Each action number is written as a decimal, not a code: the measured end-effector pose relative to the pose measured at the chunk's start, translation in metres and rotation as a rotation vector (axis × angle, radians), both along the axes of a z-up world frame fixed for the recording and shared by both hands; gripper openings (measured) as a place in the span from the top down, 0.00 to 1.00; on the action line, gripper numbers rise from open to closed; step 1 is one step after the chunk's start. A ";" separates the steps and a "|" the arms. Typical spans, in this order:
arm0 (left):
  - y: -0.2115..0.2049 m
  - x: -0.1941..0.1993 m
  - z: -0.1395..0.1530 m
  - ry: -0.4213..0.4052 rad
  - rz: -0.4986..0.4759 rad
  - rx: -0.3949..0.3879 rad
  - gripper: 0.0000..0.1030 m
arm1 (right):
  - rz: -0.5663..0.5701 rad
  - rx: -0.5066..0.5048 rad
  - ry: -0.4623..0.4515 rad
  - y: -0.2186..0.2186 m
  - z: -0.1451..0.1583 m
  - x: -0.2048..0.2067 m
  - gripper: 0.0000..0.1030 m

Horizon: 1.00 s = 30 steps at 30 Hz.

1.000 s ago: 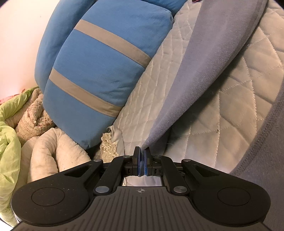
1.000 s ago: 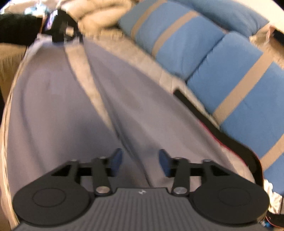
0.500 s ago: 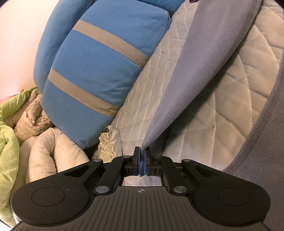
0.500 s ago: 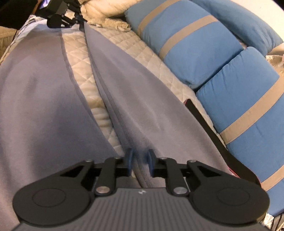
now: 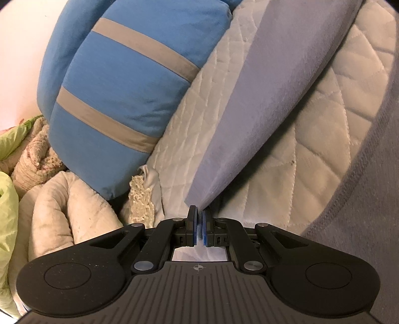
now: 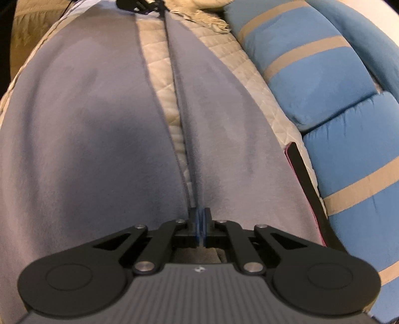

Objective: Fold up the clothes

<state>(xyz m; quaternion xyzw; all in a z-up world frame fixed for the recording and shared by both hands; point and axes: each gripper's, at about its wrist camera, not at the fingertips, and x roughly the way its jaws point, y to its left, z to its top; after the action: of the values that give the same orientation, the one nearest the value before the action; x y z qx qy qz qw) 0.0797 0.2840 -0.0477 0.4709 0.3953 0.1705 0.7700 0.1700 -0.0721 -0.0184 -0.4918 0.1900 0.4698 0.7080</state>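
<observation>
Grey trousers (image 6: pixel 87 124) lie spread on a cream quilted bed cover (image 6: pixel 159 82), both legs running away from my right gripper (image 6: pixel 200 211). That gripper's jaws are closing to a tight pinch on the fabric at the inner edge of the right-hand leg (image 6: pixel 224 112). In the left wrist view my left gripper (image 5: pixel 198 211) is shut on the far end of that same leg (image 5: pixel 261 99), which rises taut from its pads. The other leg (image 5: pixel 374 199) lies at the right. The left gripper (image 6: pixel 136 5) shows small at the top of the right wrist view.
Blue pillows with beige stripes (image 6: pixel 311 74) line the right side of the bed, also seen as the blue pillows (image 5: pixel 129 94). A black strap with a pink edge (image 6: pixel 306 189) lies beside the trousers. Rolled beige blankets (image 5: pixel 62 206) and a green cloth (image 5: pixel 7 199) pile up beyond the left gripper.
My right gripper went from wide open above the trousers to shut on the inner edge of one leg, dropping closer to the fabric. The left gripper kept its grip and stayed put.
</observation>
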 end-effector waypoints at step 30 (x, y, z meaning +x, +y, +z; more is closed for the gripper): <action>0.097 -0.010 0.076 -0.615 0.584 -0.752 0.21 | -0.116 0.247 0.042 -0.008 0.059 0.000 0.05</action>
<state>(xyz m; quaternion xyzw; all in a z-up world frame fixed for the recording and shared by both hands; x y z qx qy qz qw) 0.0701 0.3810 0.0279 -0.0358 0.3003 0.3531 0.8854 0.1699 -0.0801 0.0408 -0.3791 0.1736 0.4581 0.7851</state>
